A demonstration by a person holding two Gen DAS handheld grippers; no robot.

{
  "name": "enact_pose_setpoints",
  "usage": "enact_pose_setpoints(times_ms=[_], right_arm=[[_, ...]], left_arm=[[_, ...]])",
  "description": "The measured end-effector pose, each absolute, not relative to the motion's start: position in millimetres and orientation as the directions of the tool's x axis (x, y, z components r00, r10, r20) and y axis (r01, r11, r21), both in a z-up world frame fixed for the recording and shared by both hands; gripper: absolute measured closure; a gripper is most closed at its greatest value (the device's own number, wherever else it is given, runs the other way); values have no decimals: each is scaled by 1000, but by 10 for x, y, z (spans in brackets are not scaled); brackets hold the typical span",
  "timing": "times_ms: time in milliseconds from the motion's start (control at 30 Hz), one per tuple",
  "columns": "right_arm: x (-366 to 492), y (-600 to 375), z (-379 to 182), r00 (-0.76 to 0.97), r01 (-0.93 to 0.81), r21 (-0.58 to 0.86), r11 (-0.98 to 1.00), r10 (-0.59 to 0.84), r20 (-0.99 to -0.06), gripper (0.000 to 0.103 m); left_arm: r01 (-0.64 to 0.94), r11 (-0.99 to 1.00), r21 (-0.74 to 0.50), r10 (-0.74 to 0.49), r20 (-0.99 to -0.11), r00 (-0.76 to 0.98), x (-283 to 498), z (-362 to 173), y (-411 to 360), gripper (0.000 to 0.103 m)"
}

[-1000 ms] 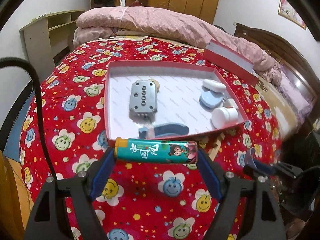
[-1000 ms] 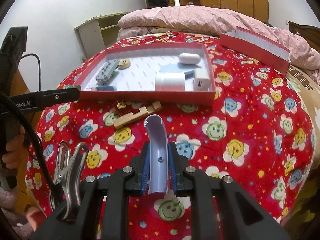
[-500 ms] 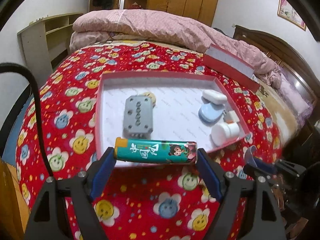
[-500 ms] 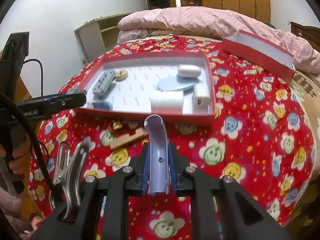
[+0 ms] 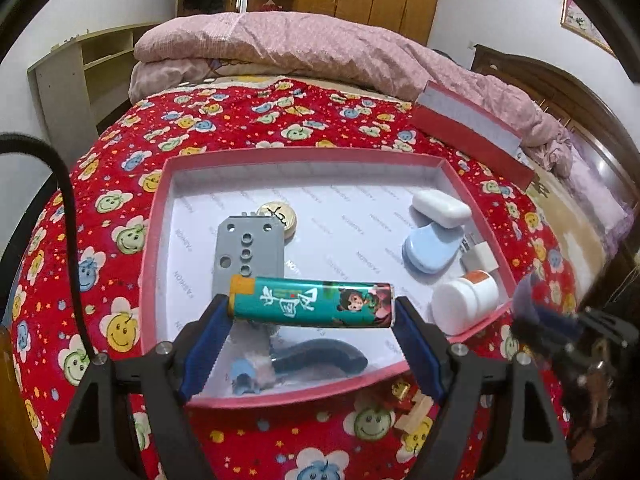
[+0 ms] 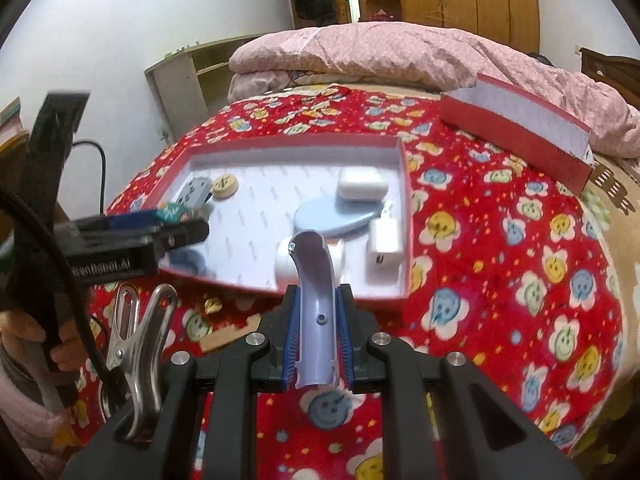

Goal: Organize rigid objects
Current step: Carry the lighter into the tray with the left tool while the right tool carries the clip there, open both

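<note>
My left gripper (image 5: pixel 312 312) is shut on a teal printed tube (image 5: pixel 312 306), held crosswise above the near part of the red box (image 5: pixel 280 398). The box holds a grey perforated block (image 5: pixel 248 256), a wooden disc (image 5: pixel 278 216), a white case (image 5: pixel 440 208), a light blue oval piece (image 5: pixel 430 250), a white adapter (image 5: pixel 482 258), a white jar (image 5: pixel 466 304) and a dark curved piece (image 5: pixel 320 356). My right gripper (image 6: pixel 316 320) is shut on a curved lilac plastic piece (image 6: pixel 316 284), just before the box's near wall (image 6: pixel 280 286).
The box lid (image 6: pixel 516 128) leans on the pink duvet (image 6: pixel 400 52) at the back right. A wooden piece (image 5: pixel 414 416) and a small gold item (image 6: pixel 212 304) lie on the red smiley bedspread (image 6: pixel 500 264) before the box. A metal clip (image 6: pixel 136 344) hangs at my right gripper.
Both grippers have moved forward toward the box. The tube is now over the box's inside, and the lilac piece has reached the box's near wall.
</note>
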State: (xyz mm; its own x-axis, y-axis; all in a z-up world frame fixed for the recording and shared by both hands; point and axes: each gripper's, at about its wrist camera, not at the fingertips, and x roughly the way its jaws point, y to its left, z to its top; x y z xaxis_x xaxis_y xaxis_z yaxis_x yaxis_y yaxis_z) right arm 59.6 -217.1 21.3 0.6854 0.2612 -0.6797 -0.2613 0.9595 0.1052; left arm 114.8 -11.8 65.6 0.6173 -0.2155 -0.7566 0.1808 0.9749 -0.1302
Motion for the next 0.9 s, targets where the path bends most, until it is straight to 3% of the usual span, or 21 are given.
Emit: enact_pose_setpoints(times_ms=[900], right_arm=[[1687,-2036,436,602,-300,109,948,277,-749,84]], left_arm=[[158,985,-62,-150,-761,632,1325,569,-195,19]])
